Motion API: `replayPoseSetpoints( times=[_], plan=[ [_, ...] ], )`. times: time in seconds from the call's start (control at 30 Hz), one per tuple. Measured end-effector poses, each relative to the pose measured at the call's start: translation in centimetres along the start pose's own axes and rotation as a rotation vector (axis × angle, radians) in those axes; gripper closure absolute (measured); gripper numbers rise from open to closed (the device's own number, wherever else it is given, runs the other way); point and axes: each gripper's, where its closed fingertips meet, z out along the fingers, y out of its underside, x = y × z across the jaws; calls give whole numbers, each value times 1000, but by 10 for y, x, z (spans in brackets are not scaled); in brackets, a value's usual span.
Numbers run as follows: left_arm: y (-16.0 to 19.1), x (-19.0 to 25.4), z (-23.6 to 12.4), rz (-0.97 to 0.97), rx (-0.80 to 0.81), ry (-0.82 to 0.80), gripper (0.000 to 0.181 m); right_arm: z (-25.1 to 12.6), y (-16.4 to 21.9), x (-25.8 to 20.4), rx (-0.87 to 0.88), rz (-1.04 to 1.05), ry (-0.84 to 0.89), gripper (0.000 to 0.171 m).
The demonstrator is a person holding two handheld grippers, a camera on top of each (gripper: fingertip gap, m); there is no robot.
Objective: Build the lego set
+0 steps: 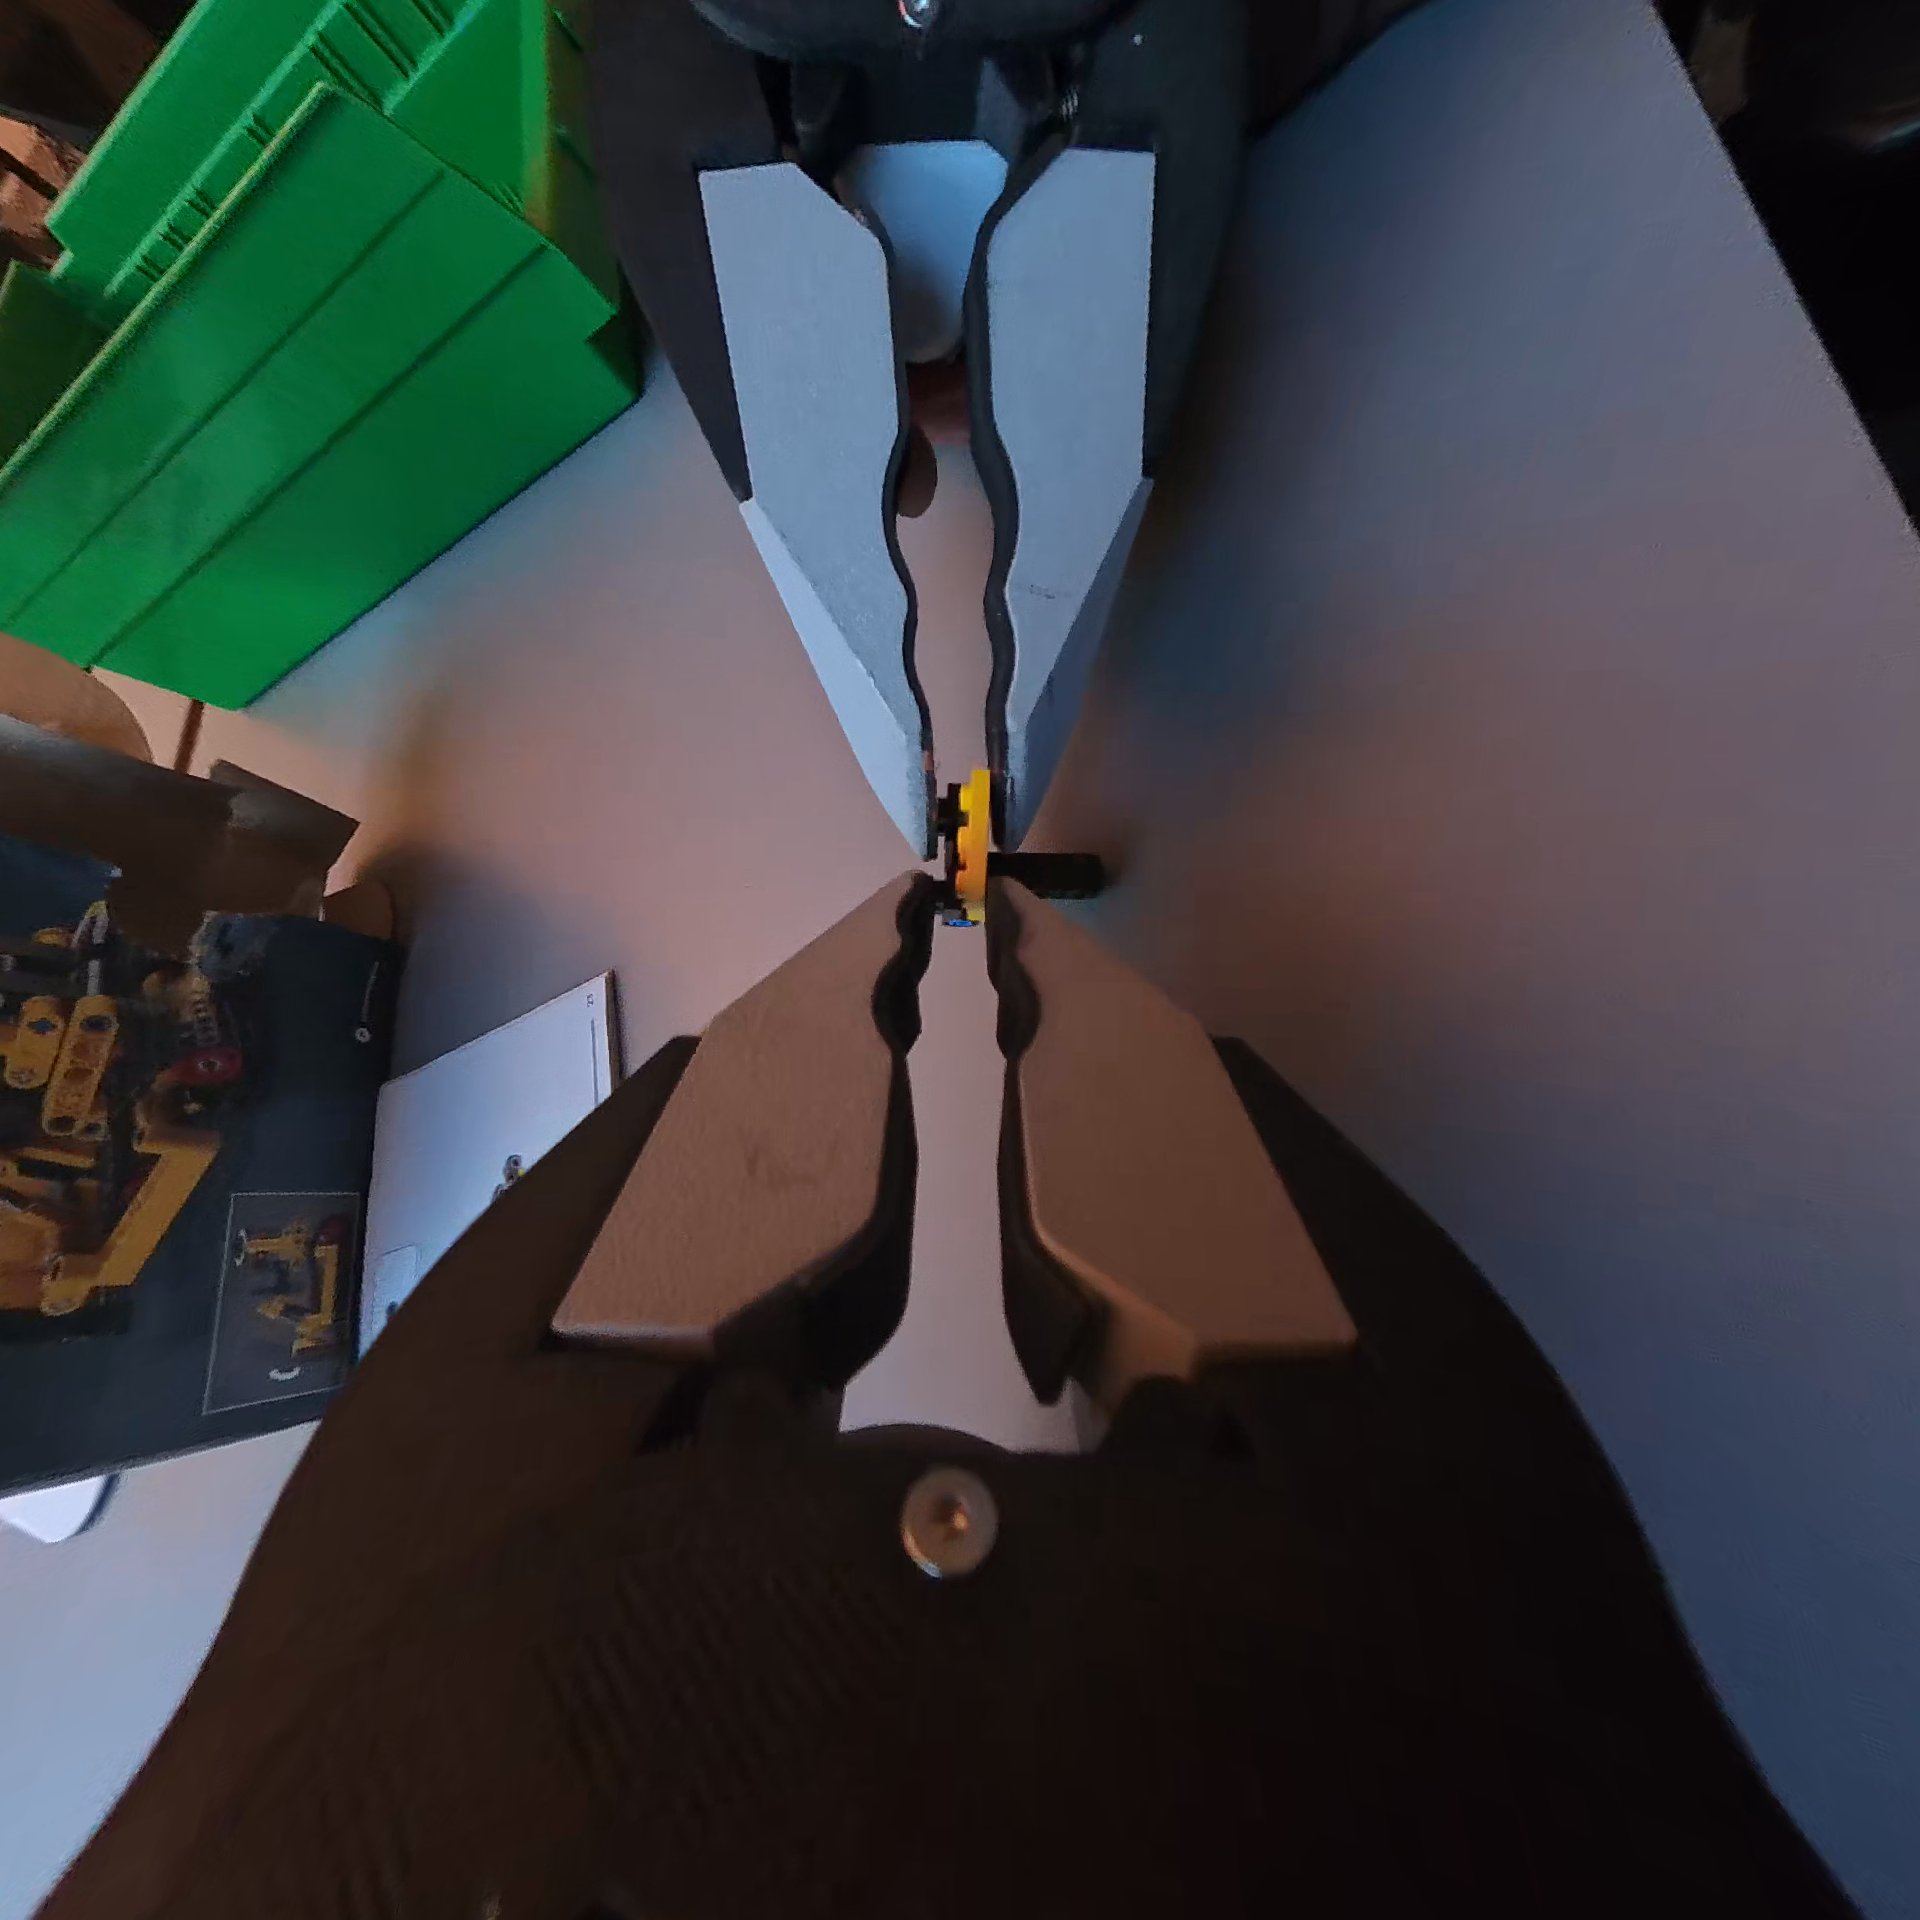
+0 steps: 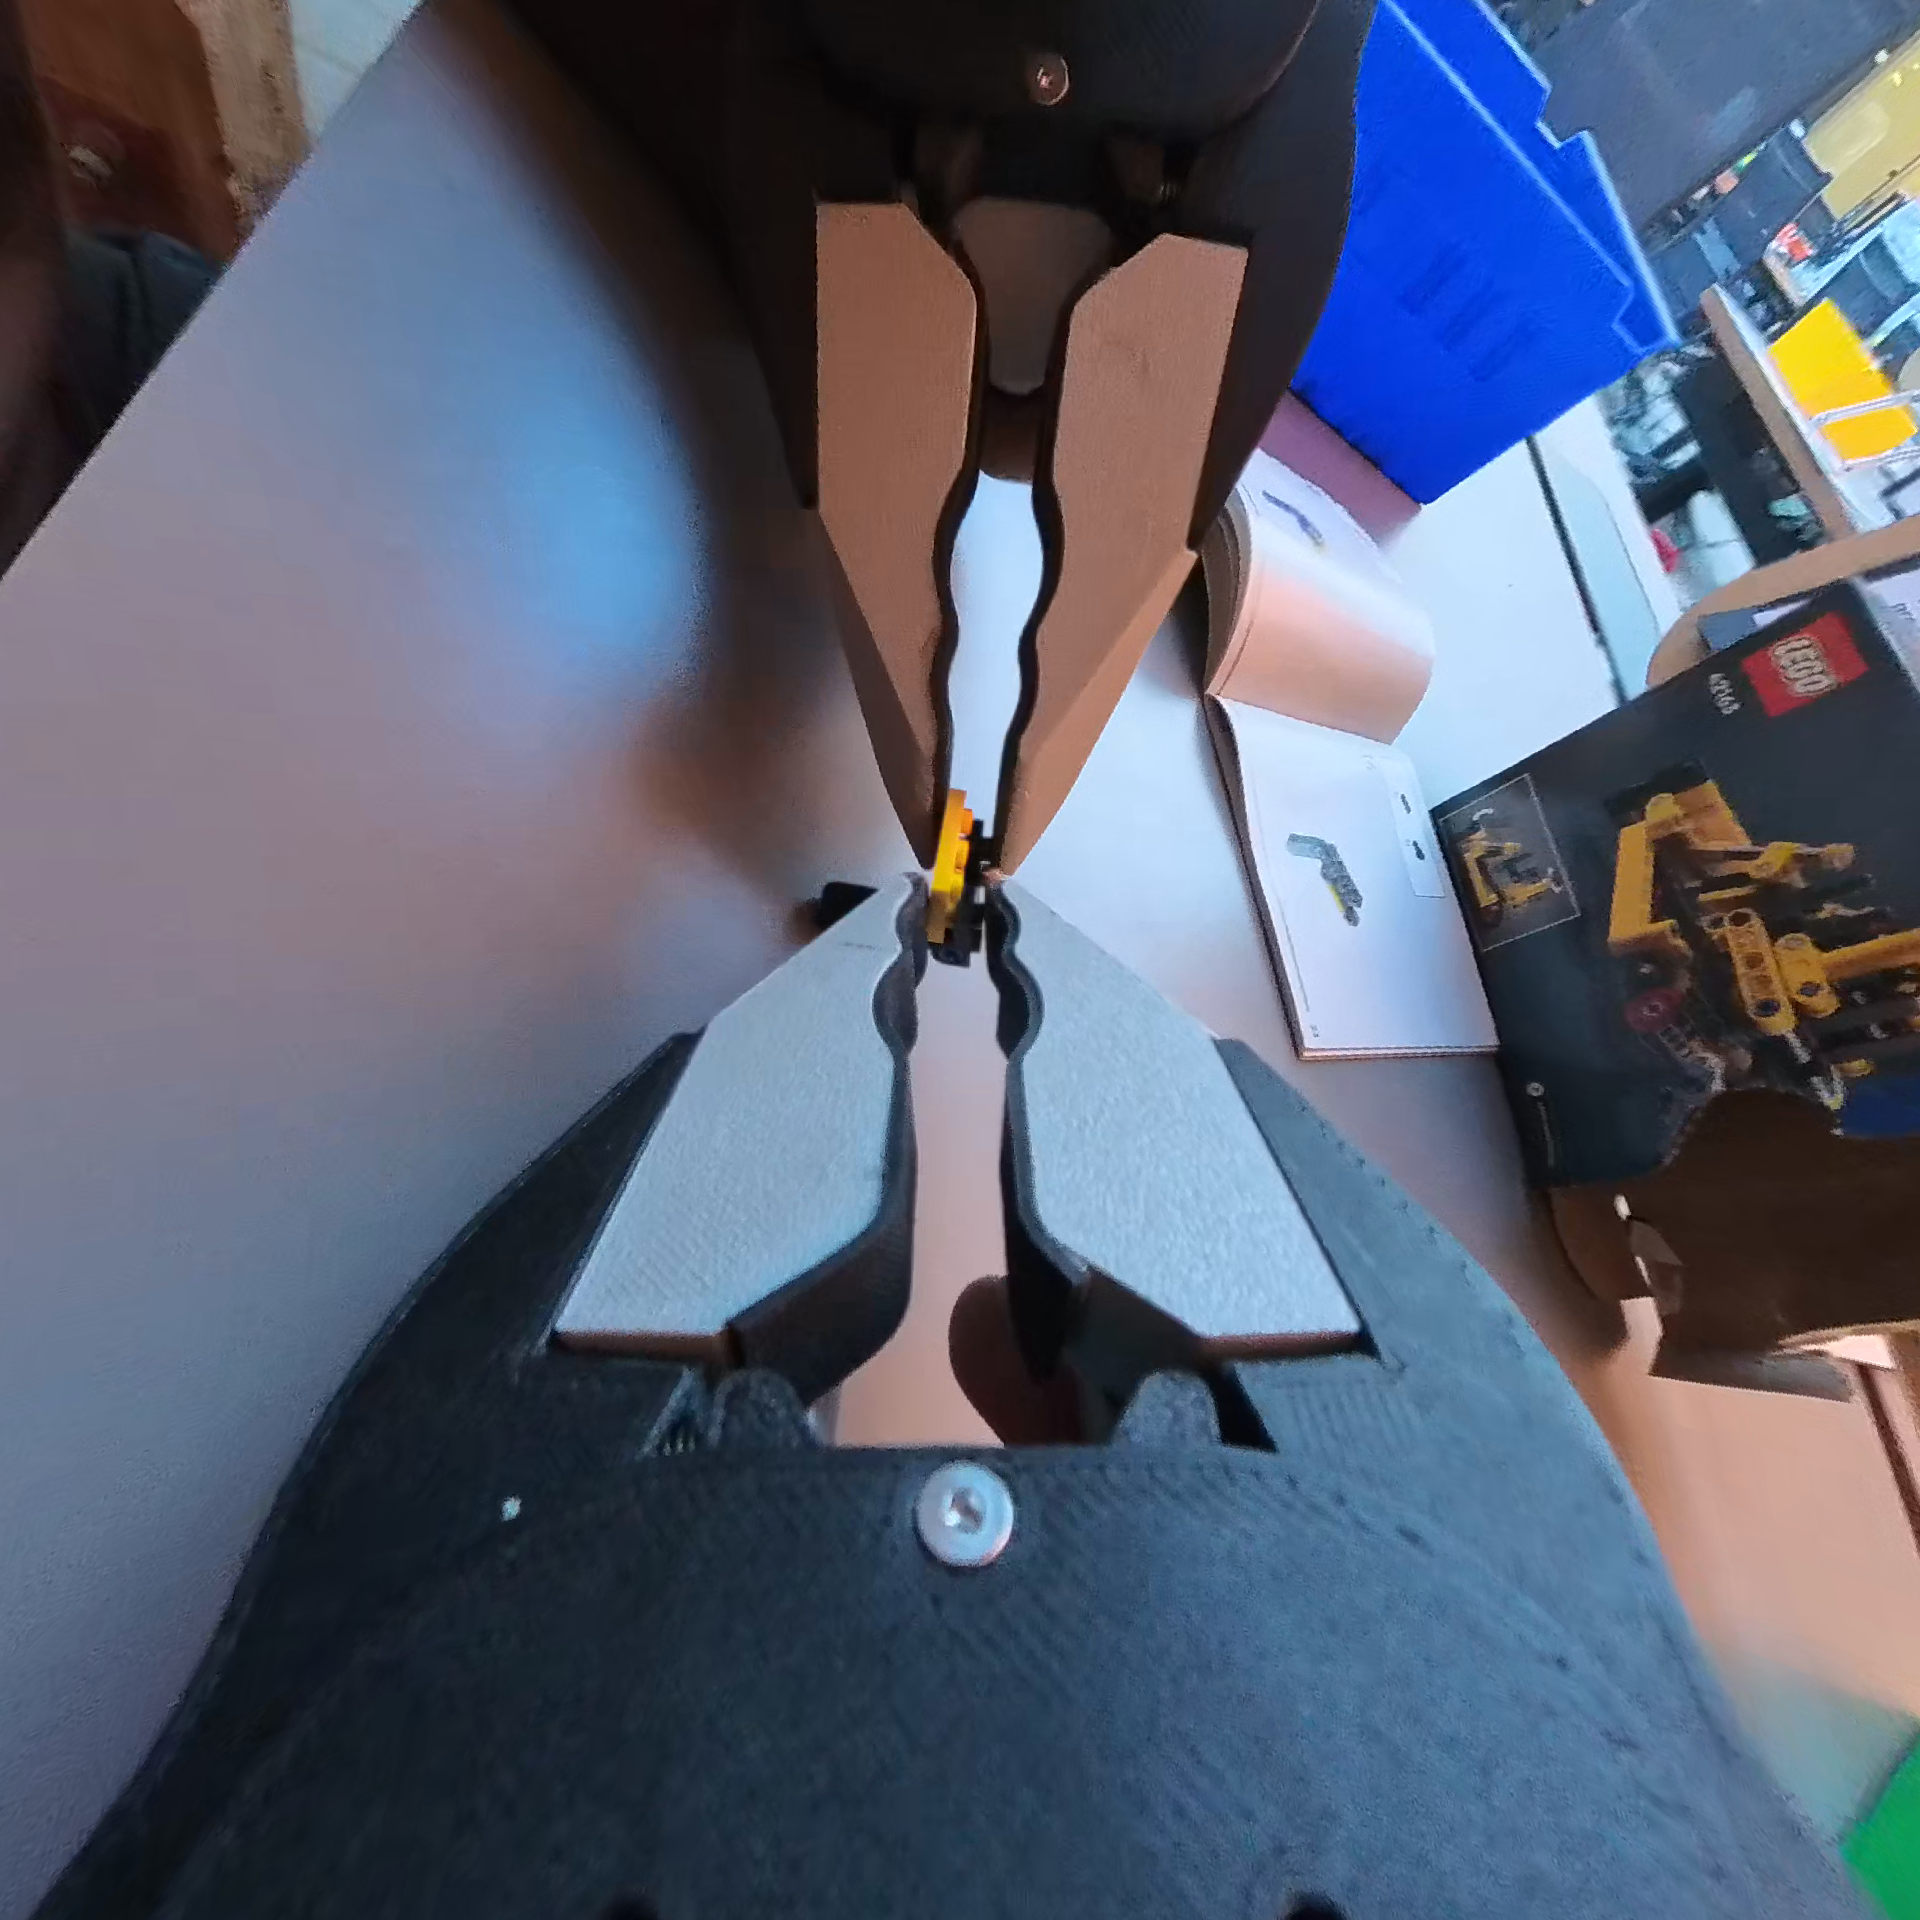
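Left wrist view shows how little you have built: the grey table (image 1: 1455, 520) carries only green bins (image 1: 291, 364), the set's dark box (image 1: 177, 1143) and the open instruction booklet (image 1: 488, 1122), with no larger model anywhere. Your left gripper (image 1: 961, 899) and right gripper (image 1: 961, 821) meet tip to tip, both narrowed onto one small yellow-and-black assembly (image 1: 971, 831) held above the table. A black piece (image 1: 1049, 873) sticks out beside it, possibly an axle; the blur hides which. You look to be at an early joining step, with nearly the whole build left.
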Motion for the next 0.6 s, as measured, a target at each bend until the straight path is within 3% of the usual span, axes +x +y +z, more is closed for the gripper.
replayPoseSetpoints(
  times=[0.27,0.6],
  plan=[
    [-2,-2,-4,108,-29,-149,174,-1,-1,2,-12,1,47,163],
    [-2,-2,-5,3,40,-157,175,-1,-2,2,-27,31,69,164]
  ],
)
